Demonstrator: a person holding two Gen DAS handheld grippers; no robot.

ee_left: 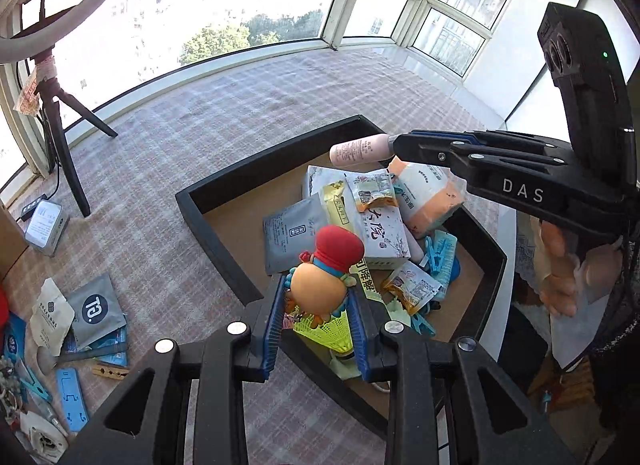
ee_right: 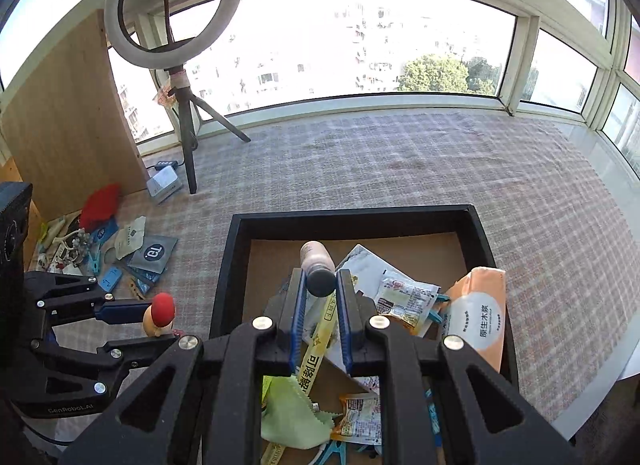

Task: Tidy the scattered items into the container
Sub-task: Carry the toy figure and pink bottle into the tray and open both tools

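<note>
Both tongs loaded. Left gripper [ee_left: 316,329] clamped on doll figure [ee_left: 324,285] with red cap, pads squeezing body sides so head sticks out ahead; poised at near-left wall of black tray [ee_left: 200,201], likely for a drop inside. Right gripper [ee_right: 320,305] pinching pink bottle [ee_right: 316,261] by dark cap end, body projecting forward over tray interior, probably so release lands it on cardboard floor. Inside already: snack packets, orange tissue pack [ee_right: 478,313], blue clips. Left out on checked cloth [ee_left: 240,105]: grey sachet [ee_left: 94,305], other small bits.
</note>
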